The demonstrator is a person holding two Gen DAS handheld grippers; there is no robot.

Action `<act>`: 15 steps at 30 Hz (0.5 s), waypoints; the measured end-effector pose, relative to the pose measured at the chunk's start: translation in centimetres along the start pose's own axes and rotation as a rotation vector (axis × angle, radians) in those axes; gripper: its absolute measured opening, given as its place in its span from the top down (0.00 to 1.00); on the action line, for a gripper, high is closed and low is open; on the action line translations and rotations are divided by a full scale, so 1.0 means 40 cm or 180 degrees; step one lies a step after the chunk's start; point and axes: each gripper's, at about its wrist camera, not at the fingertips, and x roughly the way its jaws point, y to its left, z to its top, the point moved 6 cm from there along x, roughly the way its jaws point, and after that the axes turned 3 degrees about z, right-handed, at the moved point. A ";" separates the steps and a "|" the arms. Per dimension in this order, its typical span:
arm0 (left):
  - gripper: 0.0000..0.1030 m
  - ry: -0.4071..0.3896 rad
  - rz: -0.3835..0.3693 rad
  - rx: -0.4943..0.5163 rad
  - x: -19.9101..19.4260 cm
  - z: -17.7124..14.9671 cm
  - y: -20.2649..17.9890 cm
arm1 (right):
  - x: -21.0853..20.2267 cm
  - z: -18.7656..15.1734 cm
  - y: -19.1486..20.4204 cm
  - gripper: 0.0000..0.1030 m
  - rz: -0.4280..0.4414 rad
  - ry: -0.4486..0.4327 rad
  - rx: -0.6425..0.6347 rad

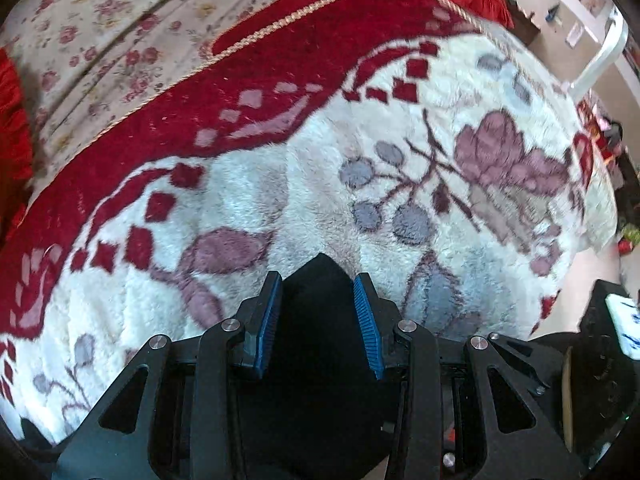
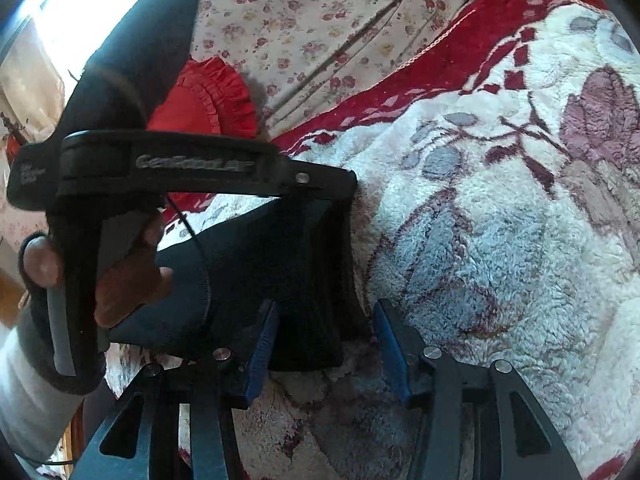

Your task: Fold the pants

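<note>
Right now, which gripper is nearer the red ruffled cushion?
Left. The left gripper, shut on the black pants, sits just in front of the red ruffled cushion; the right gripper is further back, open at the pants' near edge.

You have one pair of black pants (image 2: 280, 264), one plush flowered blanket (image 1: 400, 200), one floral sheet (image 2: 320, 20), two red ruffled cushions (image 2: 212, 92), and two claws (image 1: 318, 280).

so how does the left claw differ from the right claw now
The left claw is clamped on the black fabric pants, which fill its gap; the right claw stands open, one pad clear of the cloth. The left claw's gap is narrower than the right claw's. Both have blue ribbed pads.
</note>
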 end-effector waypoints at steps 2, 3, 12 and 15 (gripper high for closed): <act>0.65 -0.0001 0.0090 0.0125 0.012 -0.003 -0.011 | 0.005 0.002 0.002 0.52 -0.0006 -0.0009 -0.0015; 0.64 -0.0009 0.0132 0.0202 0.017 -0.004 -0.018 | 0.010 0.004 0.003 0.52 -0.0007 -0.0015 -0.0015; 0.84 -0.0170 0.0161 0.0293 0.001 -0.027 -0.031 | 0.016 0.016 -0.009 0.80 0.0111 -0.0048 0.0113; 0.87 -0.0238 -0.0005 0.0167 -0.051 -0.032 -0.016 | 0.010 0.019 0.011 0.85 0.0173 -0.0067 0.0048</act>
